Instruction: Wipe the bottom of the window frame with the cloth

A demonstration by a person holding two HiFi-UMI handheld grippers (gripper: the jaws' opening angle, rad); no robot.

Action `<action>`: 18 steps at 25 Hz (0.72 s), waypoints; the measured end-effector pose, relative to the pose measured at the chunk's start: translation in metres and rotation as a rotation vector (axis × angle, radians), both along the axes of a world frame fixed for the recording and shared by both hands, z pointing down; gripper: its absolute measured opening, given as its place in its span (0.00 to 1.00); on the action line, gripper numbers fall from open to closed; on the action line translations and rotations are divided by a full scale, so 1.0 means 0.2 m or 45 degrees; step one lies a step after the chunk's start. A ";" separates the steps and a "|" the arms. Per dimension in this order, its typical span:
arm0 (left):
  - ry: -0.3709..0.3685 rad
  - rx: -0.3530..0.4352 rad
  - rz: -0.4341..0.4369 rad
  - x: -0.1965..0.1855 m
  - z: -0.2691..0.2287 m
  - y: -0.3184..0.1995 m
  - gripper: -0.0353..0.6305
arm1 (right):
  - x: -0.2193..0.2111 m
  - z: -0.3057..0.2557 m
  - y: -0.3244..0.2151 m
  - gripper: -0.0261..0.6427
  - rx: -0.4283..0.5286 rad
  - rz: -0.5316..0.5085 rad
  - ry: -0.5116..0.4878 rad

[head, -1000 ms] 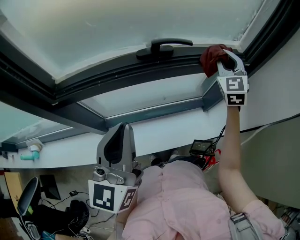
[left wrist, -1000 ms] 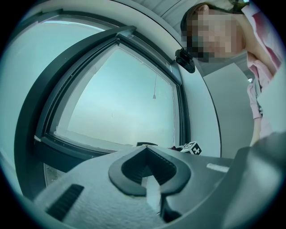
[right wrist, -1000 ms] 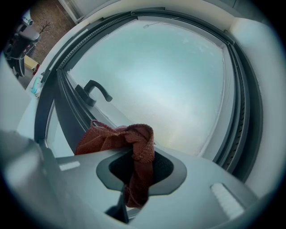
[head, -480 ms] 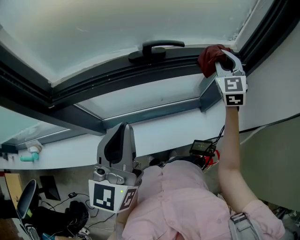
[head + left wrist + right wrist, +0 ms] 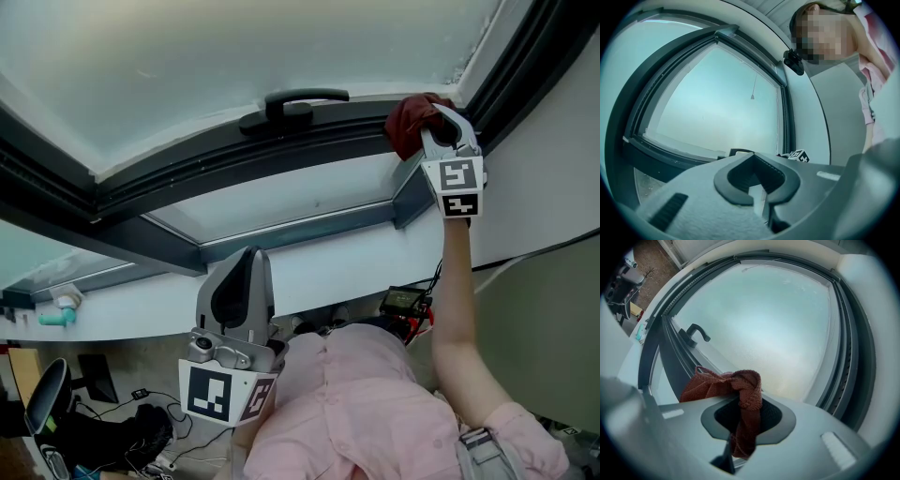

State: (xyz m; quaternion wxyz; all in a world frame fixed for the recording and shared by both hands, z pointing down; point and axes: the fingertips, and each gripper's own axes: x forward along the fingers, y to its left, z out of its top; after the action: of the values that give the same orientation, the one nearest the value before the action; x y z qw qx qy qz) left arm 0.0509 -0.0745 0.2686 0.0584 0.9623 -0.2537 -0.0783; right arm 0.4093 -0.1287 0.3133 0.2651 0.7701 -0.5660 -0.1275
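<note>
The dark window frame (image 5: 234,157) runs across the head view, with a black handle (image 5: 292,103) on its bottom rail. My right gripper (image 5: 435,120) is raised at the frame's right corner, shut on a red cloth (image 5: 409,120). The bunched cloth presses against the rail there. In the right gripper view the cloth (image 5: 740,394) hangs pinched between the jaws of the right gripper (image 5: 740,430), with the handle (image 5: 696,334) off to the left. My left gripper (image 5: 234,295) is held low near the body, away from the frame. In its own view the left gripper (image 5: 758,190) is shut with nothing in it.
A white sill (image 5: 309,258) lies below the frame, with a teal object (image 5: 54,316) at its left end. A small device with cables (image 5: 403,300) sits under the sill. A chair and cables (image 5: 56,422) are on the floor at lower left. A white wall (image 5: 544,187) borders the right.
The head view has shifted, so frame and handle sit further left. The right gripper with the cloth stays at the right corner, a little farther from the handle. The left gripper has hardly moved.
</note>
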 end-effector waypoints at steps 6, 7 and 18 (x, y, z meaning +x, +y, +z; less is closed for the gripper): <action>-0.007 0.001 0.000 0.10 0.01 0.05 0.05 | 0.06 0.01 0.02 0.14 0.007 -0.019 -0.013; -0.009 0.000 0.002 0.12 0.02 0.06 0.05 | 0.07 0.02 0.03 0.14 0.011 -0.024 -0.017; -0.003 -0.025 0.007 0.30 0.08 0.19 0.05 | 0.09 0.00 0.05 0.14 0.053 -0.090 0.000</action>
State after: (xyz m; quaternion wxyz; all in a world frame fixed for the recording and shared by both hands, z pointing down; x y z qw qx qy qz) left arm 0.1100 -0.0375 0.2838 0.0677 0.9625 -0.2519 -0.0746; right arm 0.4280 -0.1182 0.3139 0.2443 0.7551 -0.5900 -0.1485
